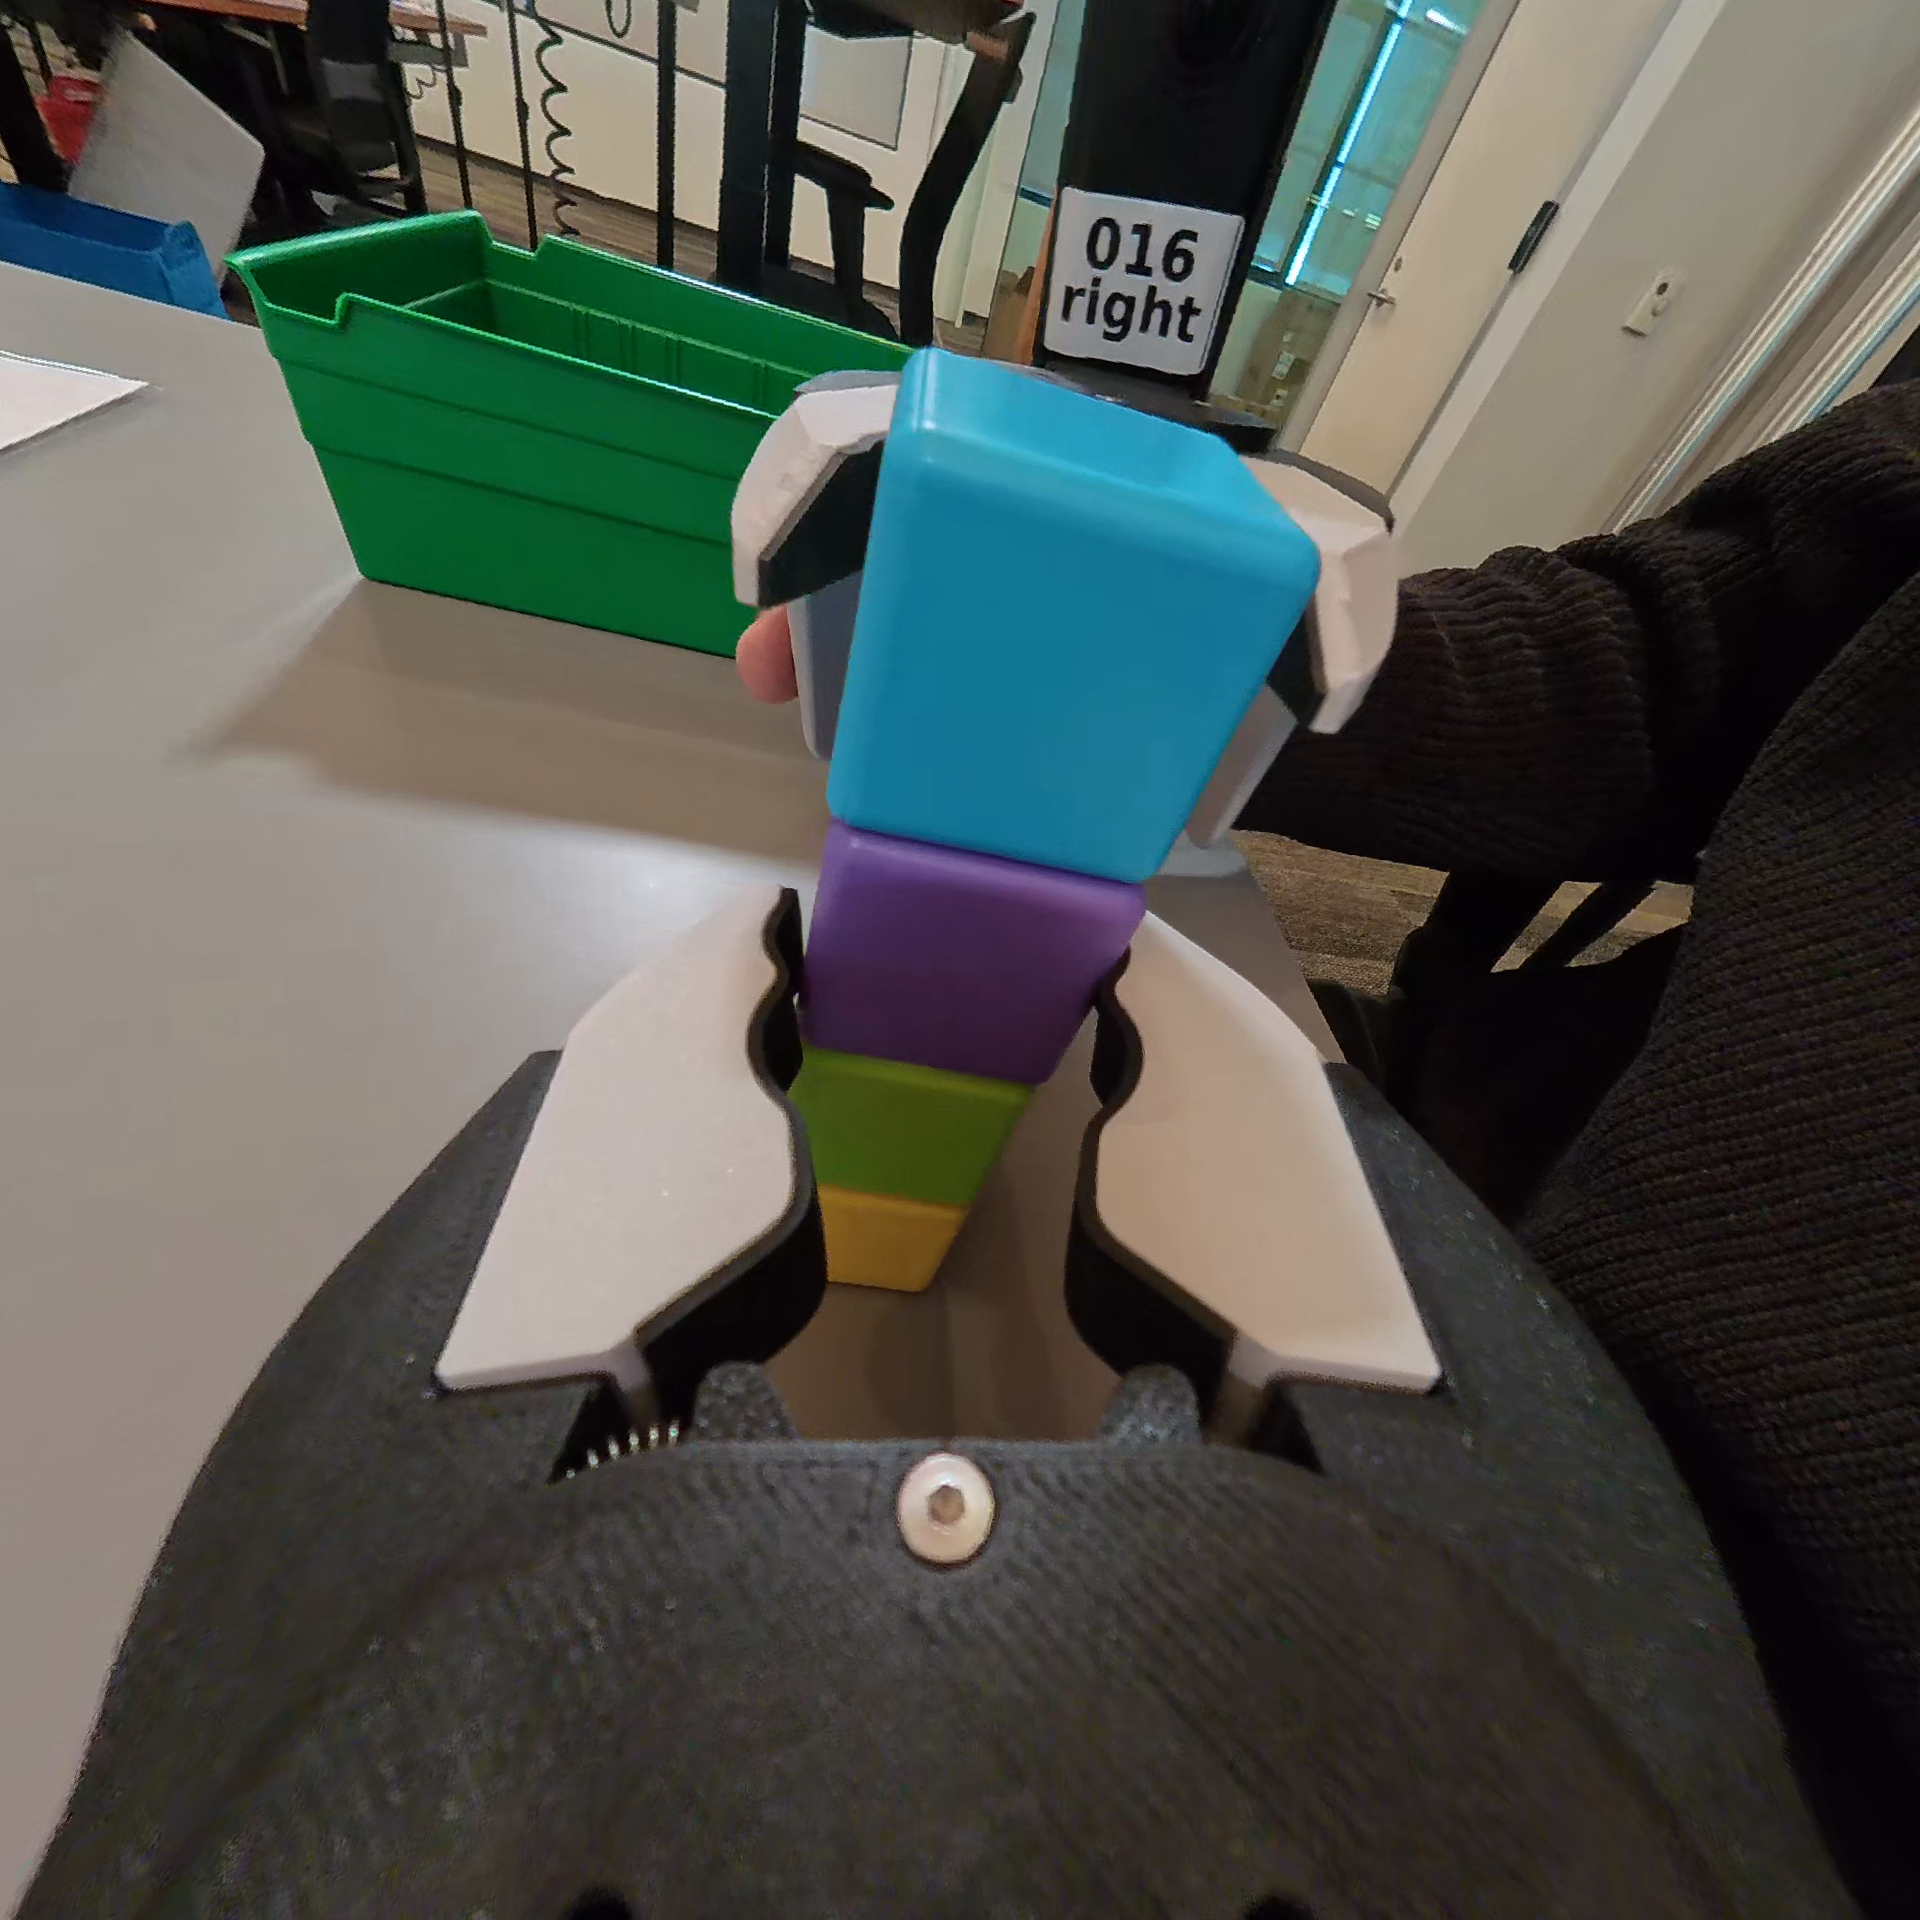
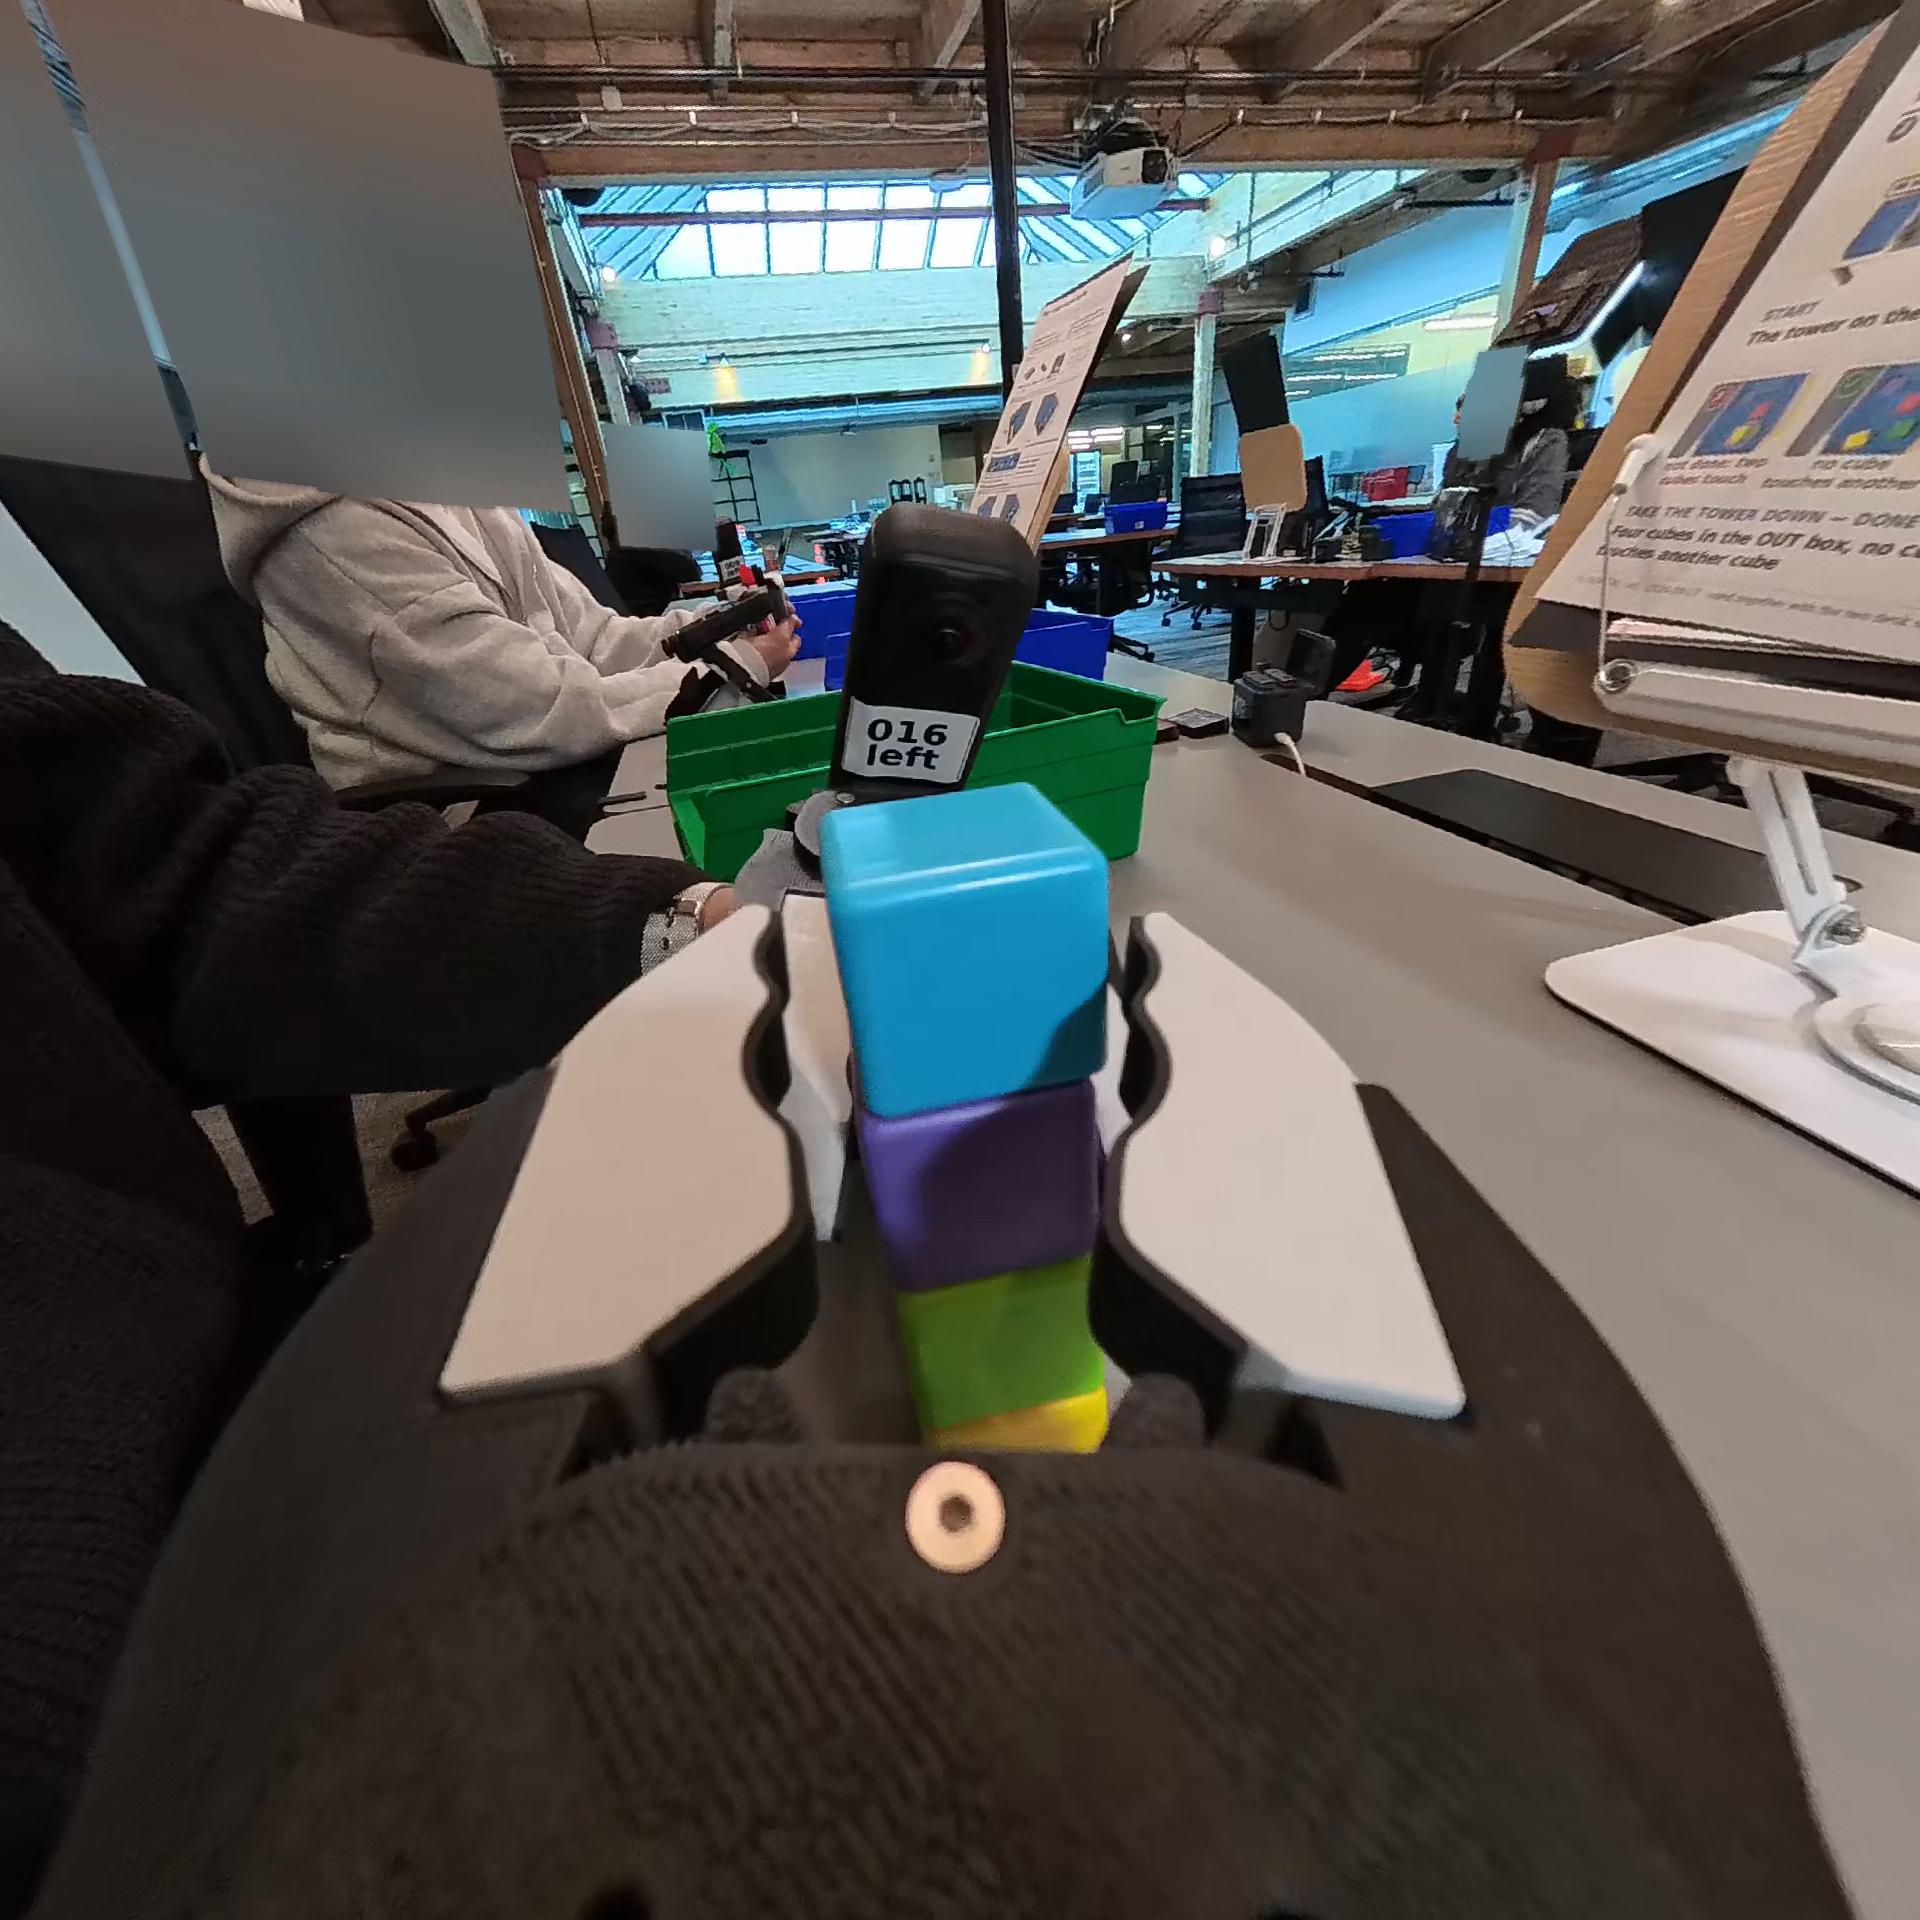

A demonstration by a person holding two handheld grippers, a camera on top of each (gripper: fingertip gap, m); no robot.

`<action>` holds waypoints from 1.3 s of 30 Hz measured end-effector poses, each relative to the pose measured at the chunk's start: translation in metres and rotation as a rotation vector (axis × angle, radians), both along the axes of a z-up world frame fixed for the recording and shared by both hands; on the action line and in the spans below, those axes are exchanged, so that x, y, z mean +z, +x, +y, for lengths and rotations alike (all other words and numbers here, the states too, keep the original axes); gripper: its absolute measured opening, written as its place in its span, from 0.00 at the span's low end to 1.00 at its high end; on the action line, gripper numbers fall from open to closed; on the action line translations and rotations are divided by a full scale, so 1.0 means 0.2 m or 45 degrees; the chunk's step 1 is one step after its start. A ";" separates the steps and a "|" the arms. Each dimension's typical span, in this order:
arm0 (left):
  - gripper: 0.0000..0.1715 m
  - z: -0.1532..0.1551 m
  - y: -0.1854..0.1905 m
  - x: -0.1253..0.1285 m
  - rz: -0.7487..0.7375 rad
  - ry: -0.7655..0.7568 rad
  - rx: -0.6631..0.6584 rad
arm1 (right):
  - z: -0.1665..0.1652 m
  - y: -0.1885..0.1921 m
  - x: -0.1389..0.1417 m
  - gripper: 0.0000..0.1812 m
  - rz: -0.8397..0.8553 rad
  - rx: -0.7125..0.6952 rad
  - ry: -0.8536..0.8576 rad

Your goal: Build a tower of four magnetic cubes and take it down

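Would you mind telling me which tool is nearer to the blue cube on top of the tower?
Right. The right tool brackets the blue cube on both sides at its own level. The left tool sits one level lower, astride the purple cube.

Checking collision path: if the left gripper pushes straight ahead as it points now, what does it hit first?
The purple cube: the left gripper already brackets it in the cube stack. Directly behind is the right gripper around the blue cube, though depth is unclear.

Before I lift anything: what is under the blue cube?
A purple cube, then a green cube, then a yellow cube at the bottom. The yellow cube's base is hidden by the gripper bodies.
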State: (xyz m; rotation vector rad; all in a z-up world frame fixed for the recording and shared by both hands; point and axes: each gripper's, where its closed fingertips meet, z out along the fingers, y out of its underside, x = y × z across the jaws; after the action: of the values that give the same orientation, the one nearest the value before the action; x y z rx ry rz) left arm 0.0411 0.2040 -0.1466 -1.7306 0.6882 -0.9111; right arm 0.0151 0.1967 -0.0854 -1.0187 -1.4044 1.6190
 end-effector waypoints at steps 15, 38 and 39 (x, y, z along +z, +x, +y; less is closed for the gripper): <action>0.31 -0.02 0.02 0.00 -0.008 -0.011 -0.038 | 0.00 0.01 0.00 0.29 0.011 0.024 -0.005; 0.29 0.05 -0.04 -0.01 0.137 0.083 0.114 | 0.36 0.09 0.16 0.28 0.112 -0.485 0.081; 0.29 0.05 -0.05 -0.01 0.150 0.093 0.140 | 0.40 0.12 0.20 0.28 0.113 -0.533 0.089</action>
State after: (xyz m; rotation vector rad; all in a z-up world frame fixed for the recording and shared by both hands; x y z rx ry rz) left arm 0.0307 0.2148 -0.1487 -1.7490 0.6875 -0.7052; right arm 0.0384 0.2766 -0.0462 -1.0995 -1.0920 1.2824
